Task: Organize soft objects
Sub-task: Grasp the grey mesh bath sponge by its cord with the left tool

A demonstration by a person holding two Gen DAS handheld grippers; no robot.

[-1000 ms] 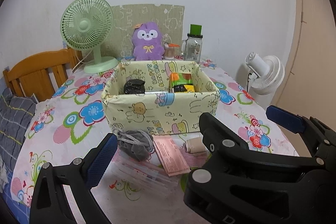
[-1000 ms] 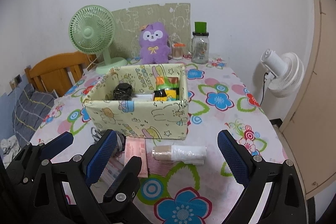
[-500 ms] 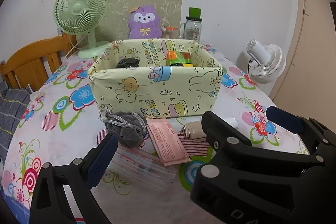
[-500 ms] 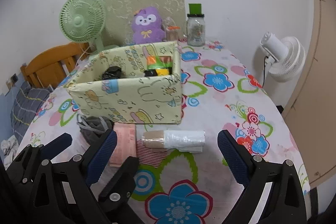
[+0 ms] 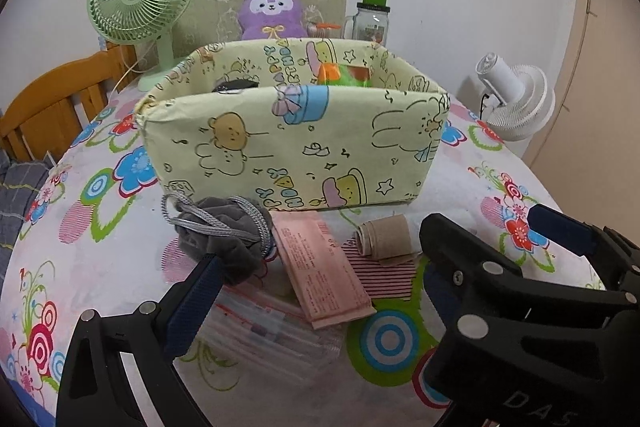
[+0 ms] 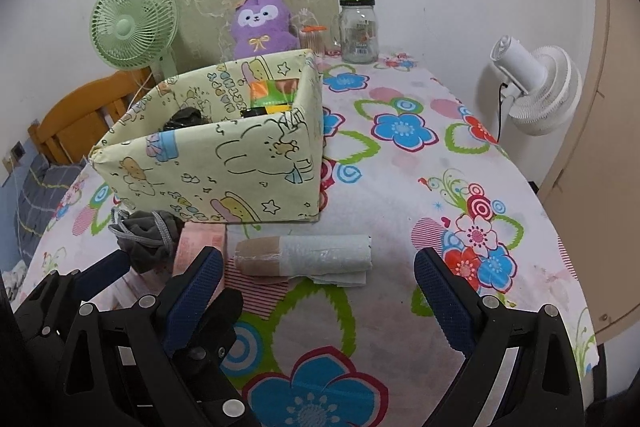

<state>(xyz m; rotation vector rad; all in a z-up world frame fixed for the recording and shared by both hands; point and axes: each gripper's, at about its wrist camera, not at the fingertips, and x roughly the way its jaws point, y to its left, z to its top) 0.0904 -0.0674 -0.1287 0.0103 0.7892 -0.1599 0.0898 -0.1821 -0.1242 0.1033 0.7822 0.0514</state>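
Both my grippers, left (image 5: 372, 267) and right (image 6: 318, 277), have dropped closer, jaws wide and empty; roll (image 6: 304, 254) at 12 o'clock, probably first for the box (image 6: 224, 163)

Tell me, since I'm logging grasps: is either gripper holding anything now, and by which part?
Nothing is held. The left gripper and the right gripper are both open above the table, fingers spread and touching none of the items lying below.

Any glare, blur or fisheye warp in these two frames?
Left wrist: sharp, soft even light, dark corner vignette, the box bulges from barrel warp. Right wrist: equally sharp, no harsh shadows, mild sheen on the plastic-wrapped roll, table edge bows.
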